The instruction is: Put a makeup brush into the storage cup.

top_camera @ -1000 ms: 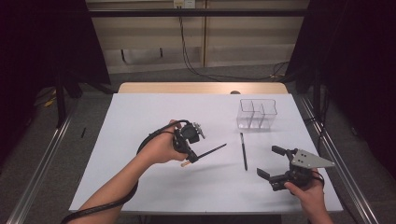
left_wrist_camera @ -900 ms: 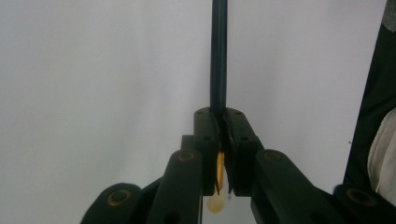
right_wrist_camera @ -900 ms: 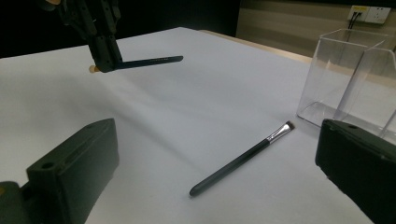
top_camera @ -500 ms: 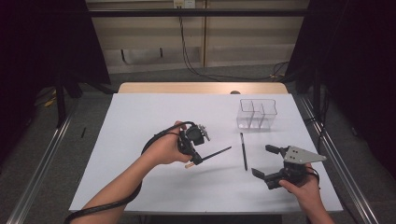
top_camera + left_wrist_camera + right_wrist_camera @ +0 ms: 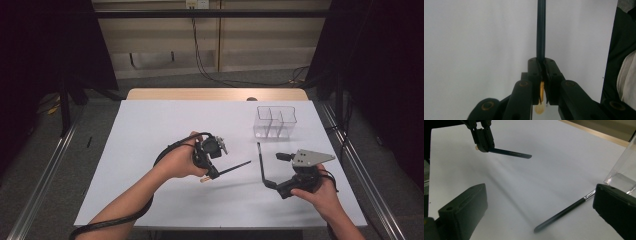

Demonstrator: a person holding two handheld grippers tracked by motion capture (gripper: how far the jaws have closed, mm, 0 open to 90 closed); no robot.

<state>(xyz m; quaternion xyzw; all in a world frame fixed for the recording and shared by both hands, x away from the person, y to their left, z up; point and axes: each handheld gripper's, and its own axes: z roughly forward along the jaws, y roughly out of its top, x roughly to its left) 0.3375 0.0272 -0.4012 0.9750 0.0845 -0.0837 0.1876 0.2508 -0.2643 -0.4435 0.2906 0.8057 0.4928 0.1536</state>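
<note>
My left gripper [image 5: 214, 173] hangs a little above the table's middle, shut on a thin dark brush [image 5: 234, 169]. In the left gripper view the pads [image 5: 536, 68] clamp its handle [image 5: 540, 30], and a tan end [image 5: 539, 109] sticks out behind them. A second dark brush [image 5: 261, 161] lies flat on the white table [image 5: 150, 130]. My right gripper [image 5: 279, 172] is beside its near end, jaws wide apart. In the right gripper view that brush [image 5: 564, 212] lies on the table between and ahead of the open jaws, untouched, and the left gripper [image 5: 483, 141] holds its brush [image 5: 510, 153] farther off.
A clear plastic organiser [image 5: 275, 121] with several compartments stands at the back right, just beyond the lying brush; its wall [image 5: 624, 167] shows in the right gripper view. The table's right edge [image 5: 345, 175] runs close to my right hand.
My right gripper has moved left, up to the near end of the brush on the table. The left gripper has hardly shifted and still grips its brush.
</note>
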